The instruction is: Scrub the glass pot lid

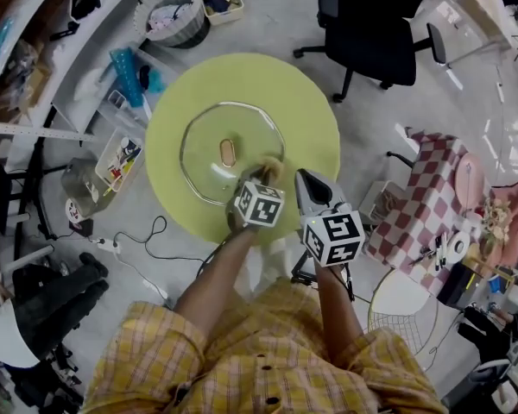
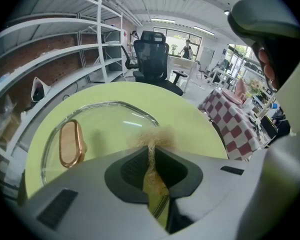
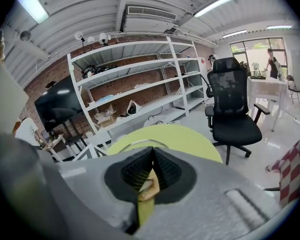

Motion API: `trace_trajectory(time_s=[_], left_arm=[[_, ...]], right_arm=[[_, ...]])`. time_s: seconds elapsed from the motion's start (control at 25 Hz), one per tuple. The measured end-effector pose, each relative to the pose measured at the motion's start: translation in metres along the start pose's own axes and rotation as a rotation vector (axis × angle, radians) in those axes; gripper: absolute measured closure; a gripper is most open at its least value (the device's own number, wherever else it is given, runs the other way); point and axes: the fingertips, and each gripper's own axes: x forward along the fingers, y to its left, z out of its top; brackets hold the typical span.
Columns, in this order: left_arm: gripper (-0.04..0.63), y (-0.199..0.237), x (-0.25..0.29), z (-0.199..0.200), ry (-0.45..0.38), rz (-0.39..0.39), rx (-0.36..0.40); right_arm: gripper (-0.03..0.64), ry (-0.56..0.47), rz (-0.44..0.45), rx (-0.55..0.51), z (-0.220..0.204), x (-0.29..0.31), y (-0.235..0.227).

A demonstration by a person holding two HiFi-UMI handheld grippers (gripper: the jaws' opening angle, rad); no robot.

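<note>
Glass pot lid (image 1: 209, 141) lies flat on the round yellow-green table (image 1: 315, 119), left of the table's centre, with its copper-coloured handle (image 1: 228, 152) up. Left gripper (image 2: 151, 153) is clamped tight on a tan fibrous scrubber (image 2: 153, 136). The tuft sticks out past the jaw tips over the part of the lid nearest the table's near edge. Right gripper (image 3: 151, 155) has its jaws closed tip to tip and sits over the near edge of the table, beside the lid and not on it. Risk, as we judge it: nothing pins the lid, so a firm scrub stroke could make the glass slide across the smooth table top, or rock it if we press on the rim. Only a thin strand of the scrubber is pinched, so a hard drag could pull it out. Unclear: the left gripper's marker cube (image 1: 258, 203) covers the contact spot in the head view, and the tuft blocks it in the left gripper view, so we cannot tell whether fibre touches glass. A tan scrap (image 3: 147, 187) shows in the slit below the right jaw tips. We cannot say whether it is pinched there or lies beyond. The lid's near rim is hidden behind both grippers.
</note>
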Motion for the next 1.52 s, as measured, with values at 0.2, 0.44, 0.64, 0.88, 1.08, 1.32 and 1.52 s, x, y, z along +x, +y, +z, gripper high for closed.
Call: trace_trajectory(time_s=[0.2, 0.44, 0.64, 0.88, 1.08, 1.32, 1.52], left_arm=[[0.557, 0.006, -0.006, -0.008, -0.001, 0.001, -0.015], [0.555, 0.021, -0.017, -0.014, -0.018, 0.025, -0.081], [0.554, 0.029, -0.024, -0.02, -0.033, 0.044, -0.091], [0.552, 0.043, -0.031, -0.025, -0.05, 0.063, -0.124], [0.552, 0.052, -0.037, -0.028, -0.055, 0.07, -0.152], [0.549, 0.063, -0.045, -0.037, -0.061, 0.086, -0.151], [0.543, 0.07, -0.05, -0.043, -0.061, 0.105, -0.129]], right_arm=[[0.618, 0.003, 0.014, -0.01, 0.001, 0.003, 0.01], [0.618, 0.002, 0.021, -0.022, 0.003, 0.004, 0.017], [0.618, 0.004, 0.023, -0.025, -0.002, 0.001, 0.022], [0.618, 0.011, 0.033, -0.035, -0.003, 0.001, 0.035], [0.618, 0.011, 0.036, -0.047, -0.001, -0.001, 0.036], [0.618, 0.01, 0.035, -0.059, -0.001, -0.005, 0.038], [0.618, 0.016, 0.036, -0.058, -0.004, -0.008, 0.037]])
